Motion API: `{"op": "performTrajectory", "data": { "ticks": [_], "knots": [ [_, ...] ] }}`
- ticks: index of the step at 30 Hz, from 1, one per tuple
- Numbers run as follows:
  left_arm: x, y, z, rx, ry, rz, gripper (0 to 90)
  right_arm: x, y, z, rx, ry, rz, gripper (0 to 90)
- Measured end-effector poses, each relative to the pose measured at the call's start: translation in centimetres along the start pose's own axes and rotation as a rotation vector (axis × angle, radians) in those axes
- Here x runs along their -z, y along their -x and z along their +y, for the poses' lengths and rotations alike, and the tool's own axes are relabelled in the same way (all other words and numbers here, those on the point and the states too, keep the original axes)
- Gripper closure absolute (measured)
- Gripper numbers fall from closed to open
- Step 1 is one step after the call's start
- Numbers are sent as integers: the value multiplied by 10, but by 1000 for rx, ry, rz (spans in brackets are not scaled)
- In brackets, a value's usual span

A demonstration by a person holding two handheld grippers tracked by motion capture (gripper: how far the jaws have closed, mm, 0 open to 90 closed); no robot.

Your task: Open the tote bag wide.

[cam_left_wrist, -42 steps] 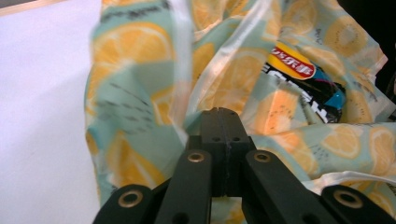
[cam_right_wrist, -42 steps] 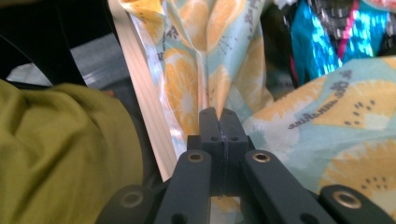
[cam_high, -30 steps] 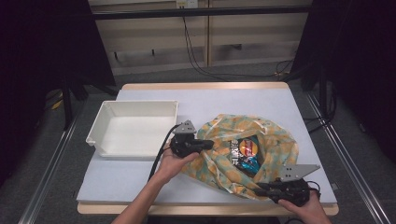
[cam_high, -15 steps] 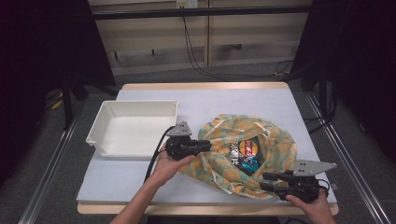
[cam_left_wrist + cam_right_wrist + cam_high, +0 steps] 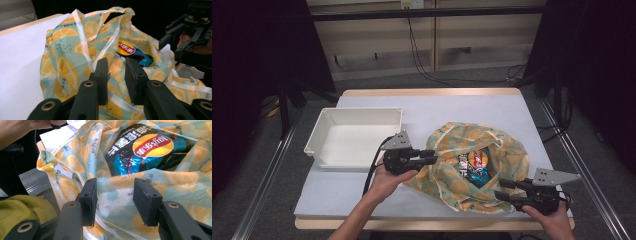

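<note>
On the high view, a white plastic tray [image 5: 354, 140] is sitting to the left of the left gripper [image 5: 428, 156], on the white table top [image 5: 472, 107]. The left gripper is pointing right at the near-left edge of the lemon-print fabric bag [image 5: 507, 155]; compared with the frame a second ago it is sitting slightly lower and nearer the person. In the left gripper view its jaws are standing a narrow gap apart over the bag fabric [image 5: 65, 65], and whether they are pinching any cloth cannot be told.

Ahead of both grippers, a Lay's chip bag [image 5: 473, 162] is lying inside the open bag mouth, logo up [image 5: 152, 143].

The right gripper [image 5: 503, 189] is now pointing left at the near-right edge of the bag, having rotated from its earlier diagonal pose. In the right gripper view its jaws are standing well apart, with bag fabric [image 5: 117, 190] lying between them, ungripped.
</note>
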State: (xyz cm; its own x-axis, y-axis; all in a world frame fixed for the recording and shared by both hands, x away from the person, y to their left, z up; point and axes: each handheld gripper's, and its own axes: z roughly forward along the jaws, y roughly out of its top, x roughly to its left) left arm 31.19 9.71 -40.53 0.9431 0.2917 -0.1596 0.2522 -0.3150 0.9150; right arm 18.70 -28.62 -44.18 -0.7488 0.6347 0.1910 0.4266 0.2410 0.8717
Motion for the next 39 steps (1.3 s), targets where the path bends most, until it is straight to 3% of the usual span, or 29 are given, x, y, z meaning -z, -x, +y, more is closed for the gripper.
{"op": "performTrajectory", "data": {
  "ticks": [7, 14, 18, 25, 35, 39],
  "knots": [
    [-5, 7, 2, -32, -1, -58, 845, 0, 2, -1, -2, 0, -12, 543],
    [-19, 18, 7, -52, -16, -102, 841, 4, 5, -1, -6, 12, -31, 539],
    [-31, 24, 9, -64, -51, -123, 836, 5, 6, -1, -6, 11, -34, 534],
    [-48, 32, 15, -79, -56, -169, 836, 5, 7, -1, -9, 10, -43, 533],
    [-67, 46, 30, -116, -84, -201, 826, 7, 8, 0, -4, 17, -60, 523],
    [-77, 47, 29, -122, -104, -214, 816, 9, 9, 0, -7, 19, -68, 518]
  ]
}}
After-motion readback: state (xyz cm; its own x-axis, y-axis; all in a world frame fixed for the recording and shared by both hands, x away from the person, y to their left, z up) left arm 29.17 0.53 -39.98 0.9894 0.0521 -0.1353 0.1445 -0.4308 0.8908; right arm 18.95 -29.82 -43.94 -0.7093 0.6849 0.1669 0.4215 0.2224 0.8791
